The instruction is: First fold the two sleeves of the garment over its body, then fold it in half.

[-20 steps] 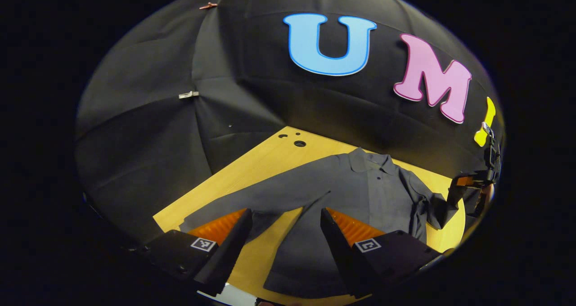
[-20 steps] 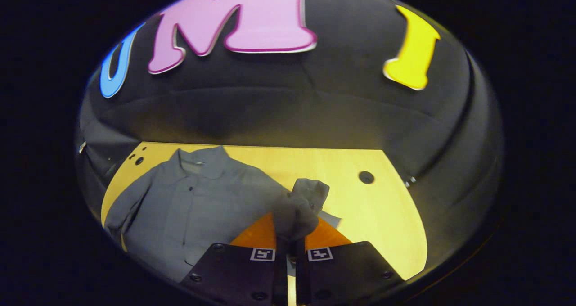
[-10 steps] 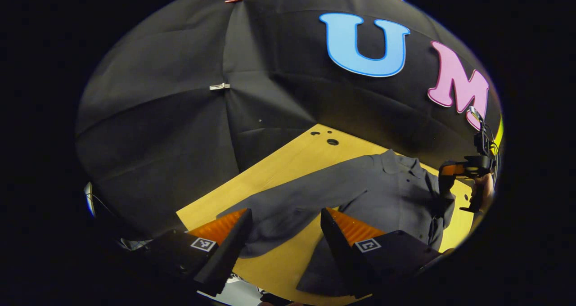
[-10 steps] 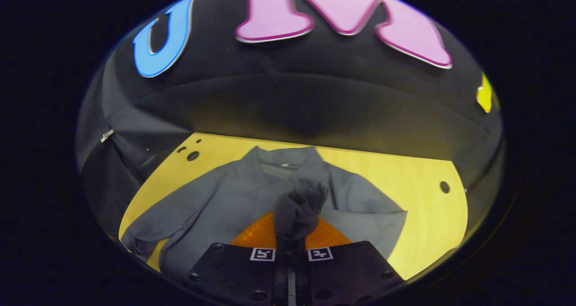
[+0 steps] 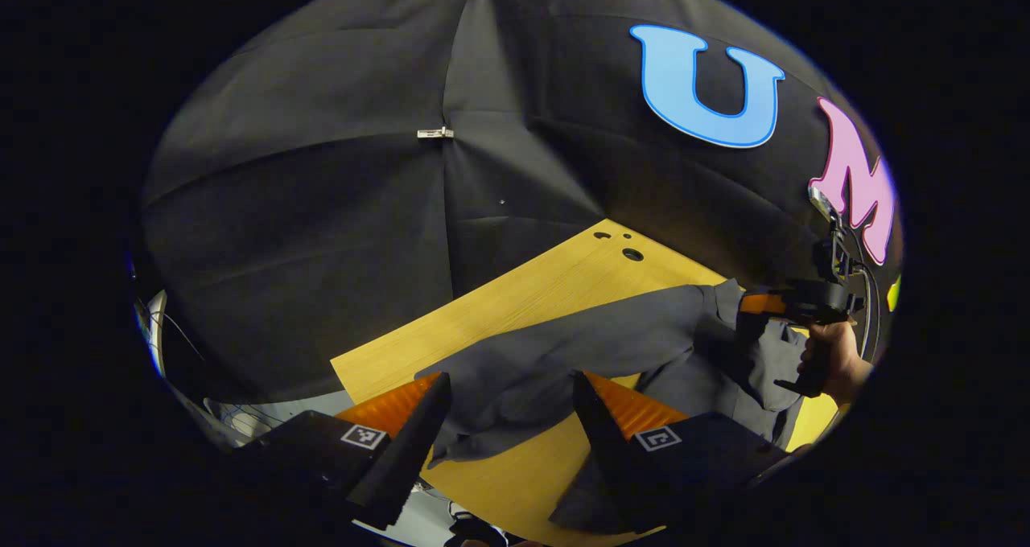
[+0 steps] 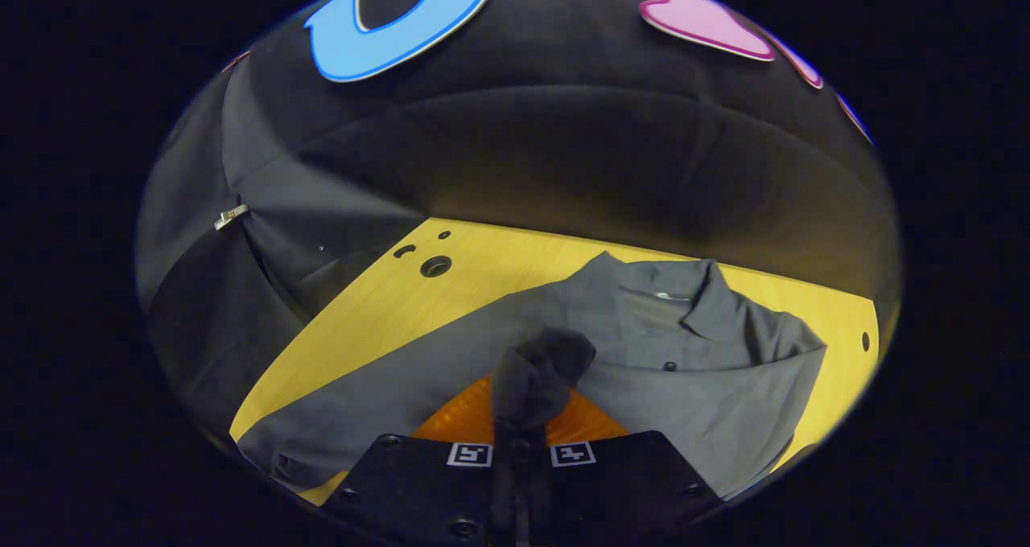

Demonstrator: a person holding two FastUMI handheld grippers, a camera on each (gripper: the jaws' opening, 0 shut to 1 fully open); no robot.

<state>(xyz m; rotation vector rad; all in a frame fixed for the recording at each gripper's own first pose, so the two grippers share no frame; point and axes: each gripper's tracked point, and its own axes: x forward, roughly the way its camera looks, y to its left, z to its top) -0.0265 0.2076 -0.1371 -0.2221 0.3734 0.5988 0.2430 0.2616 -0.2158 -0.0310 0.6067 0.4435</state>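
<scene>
The grey garment point(image 6: 644, 346) is lying on the wooden table point(image 6: 370, 306), collar toward the booth wall, buttoned front facing up. The right gripper point(image 6: 521, 442) is clamping the bunched cuff of the right sleeve point(image 6: 535, 374) between both fingers and is holding it above the garment's body; in the left gripper view the same gripper point(image 5: 793, 306) is showing with a hand point(image 5: 833, 362) behind it, over the collar area. The left gripper point(image 5: 507, 418) is standing with its fingers spread wide and gripping nothing, poised over the left sleeve point(image 5: 563, 354), which is lying stretched out across the table. Judged from this layout, the first sleeve fold is in progress and the second is not yet begun. Risks from here: the bunched cuff is likely to land as a lump if released without being laid flat; dragging the sleeve too far is likely to shift the whole garment or crease the shoulder; an uneven fold line will be skewing the later half fold.
</scene>
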